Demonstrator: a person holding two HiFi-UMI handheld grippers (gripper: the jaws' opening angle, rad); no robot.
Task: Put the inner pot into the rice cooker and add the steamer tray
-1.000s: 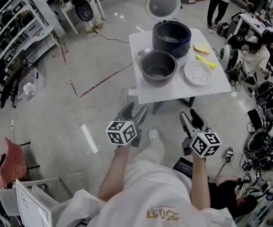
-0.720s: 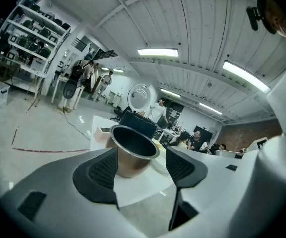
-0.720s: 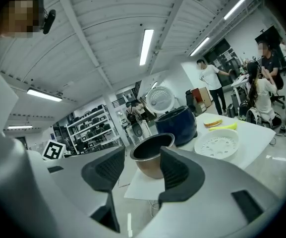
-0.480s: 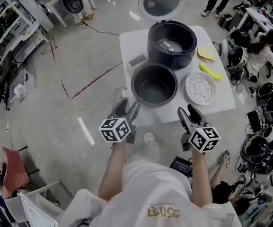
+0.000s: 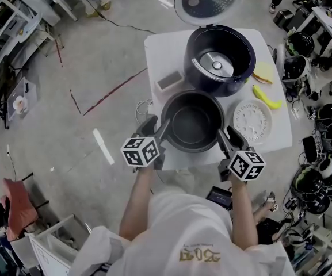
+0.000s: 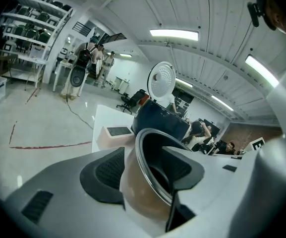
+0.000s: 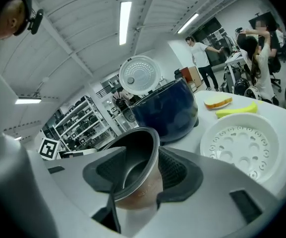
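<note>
Inner pot (image 5: 193, 125) on the tabletop (image 5: 160, 50), before the open rice cooker (image 5: 235, 82). Left gripper (image 5: 157, 128) and right gripper (image 5: 228, 135) have been brought to opposite rims. The fingers (image 6: 108, 170), just narrowed, straddle the wall unclamped. Lifting is judged next.

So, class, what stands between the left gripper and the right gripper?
The inner pot, seen in the head view. The left gripper and right gripper flank it; their jaws have just been closing astride its rim.

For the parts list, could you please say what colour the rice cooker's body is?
The rice cooker is dark blue, clearest in the right gripper view.
</note>
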